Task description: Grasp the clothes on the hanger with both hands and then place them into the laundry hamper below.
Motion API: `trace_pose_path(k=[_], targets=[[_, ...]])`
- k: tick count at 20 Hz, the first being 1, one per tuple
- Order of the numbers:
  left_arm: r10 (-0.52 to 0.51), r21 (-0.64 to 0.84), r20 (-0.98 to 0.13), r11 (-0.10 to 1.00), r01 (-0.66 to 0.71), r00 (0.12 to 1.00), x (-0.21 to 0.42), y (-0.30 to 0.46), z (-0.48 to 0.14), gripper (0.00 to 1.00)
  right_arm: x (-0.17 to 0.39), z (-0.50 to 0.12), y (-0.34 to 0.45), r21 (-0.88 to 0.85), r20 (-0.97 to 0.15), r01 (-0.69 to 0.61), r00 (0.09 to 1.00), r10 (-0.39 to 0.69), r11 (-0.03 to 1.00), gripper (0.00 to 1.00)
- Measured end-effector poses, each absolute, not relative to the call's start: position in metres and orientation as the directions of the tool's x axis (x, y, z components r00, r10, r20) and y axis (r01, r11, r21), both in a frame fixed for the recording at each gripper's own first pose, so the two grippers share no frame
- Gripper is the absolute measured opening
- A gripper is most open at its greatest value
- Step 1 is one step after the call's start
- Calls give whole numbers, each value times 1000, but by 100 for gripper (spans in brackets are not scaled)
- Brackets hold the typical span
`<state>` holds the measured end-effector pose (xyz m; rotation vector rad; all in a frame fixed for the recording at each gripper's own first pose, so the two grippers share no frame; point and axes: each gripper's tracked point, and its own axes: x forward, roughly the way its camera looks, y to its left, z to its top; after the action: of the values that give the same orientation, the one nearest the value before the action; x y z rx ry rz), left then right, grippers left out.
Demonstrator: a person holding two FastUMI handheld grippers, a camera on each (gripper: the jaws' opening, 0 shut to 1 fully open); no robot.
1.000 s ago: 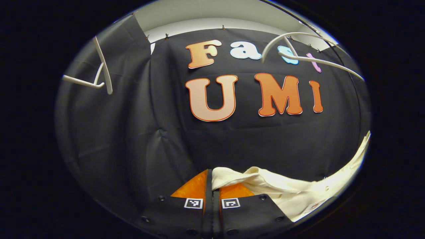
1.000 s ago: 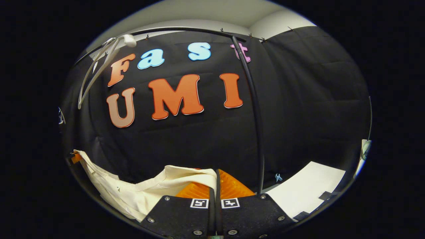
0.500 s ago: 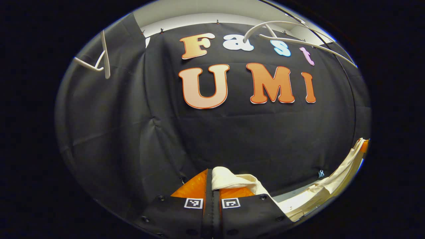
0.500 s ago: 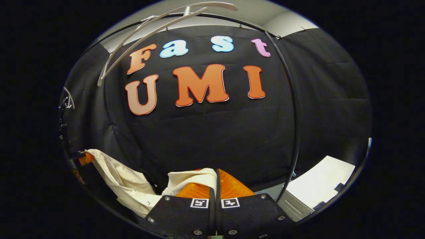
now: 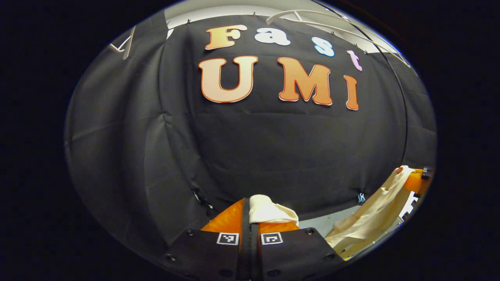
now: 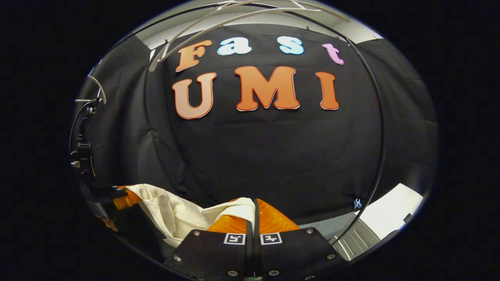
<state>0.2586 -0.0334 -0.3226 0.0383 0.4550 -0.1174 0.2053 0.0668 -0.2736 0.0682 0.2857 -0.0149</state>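
The cream shirt point(image 5: 269, 210) sits at the bottom middle of the left gripper view, pinched tight in the left gripper point(image 5: 250, 218). The right gripper point(image 6: 253, 218) pinches its other end point(image 6: 183, 214) too (low in the frame). White hangers point(image 6: 234, 17) hang at the top.

A cream cotton shirt point(image 6: 175, 212) hangs between the left gripper point(image 5: 250, 212) and the right gripper point(image 6: 252, 212), one end pinched in each. White plastic hangers point(image 6: 250, 15) sit on a black rail point(image 6: 381, 128) above.
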Motion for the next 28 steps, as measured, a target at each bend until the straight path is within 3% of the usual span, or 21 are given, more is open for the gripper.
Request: trace_pose_path(k=[7,17,25,28], targets=[[-119,-25,-555,992,127,823,232,-41,-398,6,209,-350,103,142,-382,-3,922,58,990,0],[-59,-8,-718,997,76,693,188,-23,-515,7,204,-462,92,224,-530,116,848,21,968,0],[-35,-11,-891,998,56,452,119,-24,-639,7,186,-569,80,239,-692,251,722,-17,938,0],[2,31,-917,997,66,398,101,-19,-674,7,177,-601,73,222,-734,279,679,-29,934,1]])
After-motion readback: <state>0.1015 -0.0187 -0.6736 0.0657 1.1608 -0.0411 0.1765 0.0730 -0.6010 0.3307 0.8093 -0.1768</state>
